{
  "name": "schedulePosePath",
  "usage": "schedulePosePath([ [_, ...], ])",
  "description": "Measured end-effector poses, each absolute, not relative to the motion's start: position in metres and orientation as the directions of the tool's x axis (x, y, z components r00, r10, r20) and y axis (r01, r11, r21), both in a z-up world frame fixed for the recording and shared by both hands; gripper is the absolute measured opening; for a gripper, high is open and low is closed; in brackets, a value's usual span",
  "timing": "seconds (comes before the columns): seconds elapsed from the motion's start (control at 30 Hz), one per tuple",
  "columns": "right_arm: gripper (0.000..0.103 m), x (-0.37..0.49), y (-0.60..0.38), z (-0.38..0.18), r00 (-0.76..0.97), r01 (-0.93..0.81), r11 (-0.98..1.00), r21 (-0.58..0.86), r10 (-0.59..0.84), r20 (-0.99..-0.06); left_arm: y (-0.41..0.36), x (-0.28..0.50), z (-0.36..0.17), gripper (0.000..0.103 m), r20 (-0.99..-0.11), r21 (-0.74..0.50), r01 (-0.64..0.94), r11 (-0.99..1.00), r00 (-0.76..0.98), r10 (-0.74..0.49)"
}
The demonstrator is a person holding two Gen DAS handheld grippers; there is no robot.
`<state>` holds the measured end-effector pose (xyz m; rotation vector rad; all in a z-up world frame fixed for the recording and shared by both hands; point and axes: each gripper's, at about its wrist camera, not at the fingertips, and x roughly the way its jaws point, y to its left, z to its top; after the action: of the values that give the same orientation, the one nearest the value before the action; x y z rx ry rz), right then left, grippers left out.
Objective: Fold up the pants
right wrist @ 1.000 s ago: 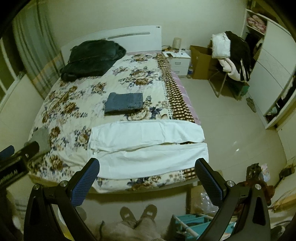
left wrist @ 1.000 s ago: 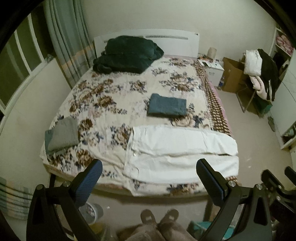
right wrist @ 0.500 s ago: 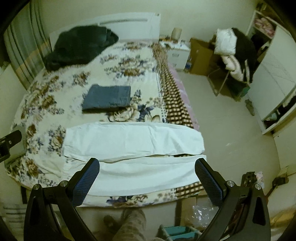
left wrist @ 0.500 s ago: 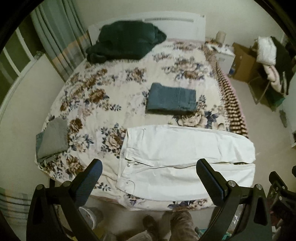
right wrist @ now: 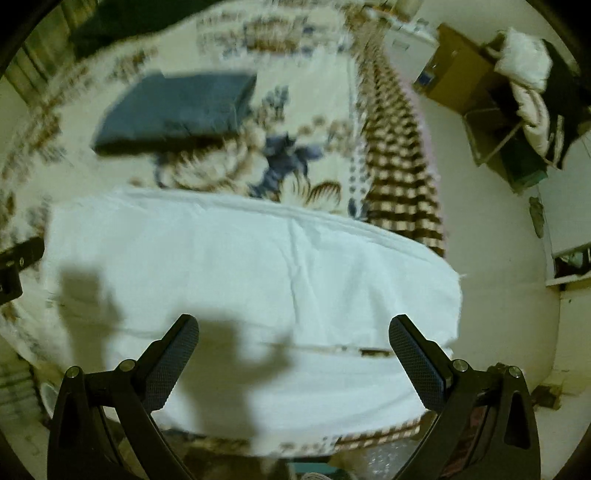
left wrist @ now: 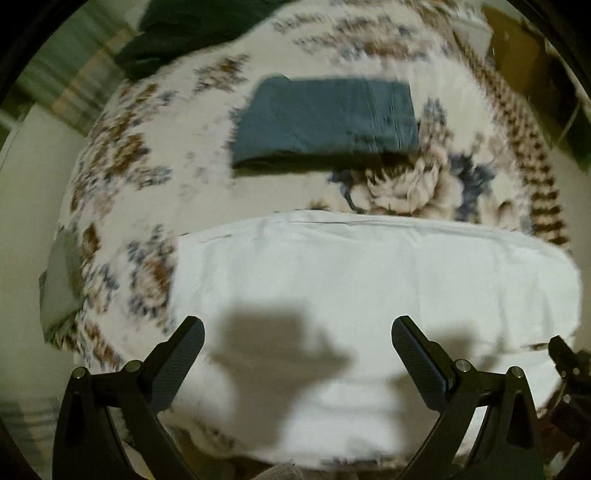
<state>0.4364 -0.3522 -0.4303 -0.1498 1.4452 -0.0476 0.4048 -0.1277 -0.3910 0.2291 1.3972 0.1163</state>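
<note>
**Both grippers open above white pants, nothing gripped**

Left gripper (left wrist: 297, 343): jaws spread wide, empty, hanging over the white pants (left wrist: 369, 295). Its shadow falls on the fabric between the fingers.
Right gripper (right wrist: 293, 341): same, wide open, nothing held, above the pants (right wrist: 258, 266), nearer the cuff end at the bed's right edge.
Pants lie flat across the near end of the bed (left wrist: 147, 184), on the floral cover, legs running sideways, one leg beside the other with a seam gap visible in the right view.
Folded blue garment (left wrist: 325, 118) sits farther up the bed, apart from the pants. Grey folded item (left wrist: 61, 280) at the bed's left edge. Dark green bundle (left wrist: 192, 26) near the head.
Both views motion-blurred; fine detail unreadable.
</note>
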Motion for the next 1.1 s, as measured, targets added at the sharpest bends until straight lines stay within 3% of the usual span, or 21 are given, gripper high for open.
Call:
schedulePosePath([
  [0.27,0.103,0.497,-0.358,-0.563,-0.003,-0.188,0.962,-0.199,-0.203,-0.979,-0.171,0.471,-0.51,0.103,-0.959,0.284,0.287,0.915,0.106,0.264],
  [0.37,0.103,0.512,-0.366,-0.586,-0.038,-0.24,0.944,-0.226,-0.242,-0.97,-0.184,0.486,-0.538,0.103,-0.959,0.283,0.362,0.888,0.086,0.271],
  [0.6,0.103,0.525,-0.423,-0.606,-0.104,-0.289,0.918,-0.273,-0.314,-0.944,-0.192,0.504,-0.55,0.103,-0.964,0.261,0.414,0.872,0.068,0.256],
  [0.77,0.101,0.532,-0.446,-0.617,-0.138,-0.288,0.938,-0.194,-0.241,-0.961,-0.198,0.513,-0.551,0.102,-0.966,0.252,0.46,0.851,0.068,0.25],
  [0.83,0.092,0.535,-0.446,-0.622,-0.135,-0.292,0.943,-0.161,-0.207,-0.969,-0.201,0.517,-0.55,0.092,-0.975,0.214,0.481,0.85,0.05,0.218],
  [0.9,0.072,0.537,-0.443,-0.623,-0.13,-0.303,0.944,-0.129,-0.175,-0.976,-0.205,0.52,-0.546,0.06,-0.987,0.144,0.493,0.858,0.013,0.158],
  [0.93,0.066,0.536,-0.441,-0.624,-0.129,-0.307,0.945,-0.115,-0.161,-0.978,-0.207,0.519,-0.542,0.054,-0.992,0.114,0.502,0.858,0.007,0.128],
  [0.97,0.055,0.535,-0.441,-0.624,-0.128,-0.306,0.947,-0.102,-0.148,-0.981,-0.21,0.519,-0.539,0.037,-0.994,0.096,0.512,0.854,0.002,0.11],
  [1.1,0.024,0.528,-0.445,-0.615,-0.107,-0.261,0.963,-0.065,-0.095,-0.99,-0.221,0.505,-0.529,0.011,-0.995,0.104,0.534,0.839,0.05,0.091],
])
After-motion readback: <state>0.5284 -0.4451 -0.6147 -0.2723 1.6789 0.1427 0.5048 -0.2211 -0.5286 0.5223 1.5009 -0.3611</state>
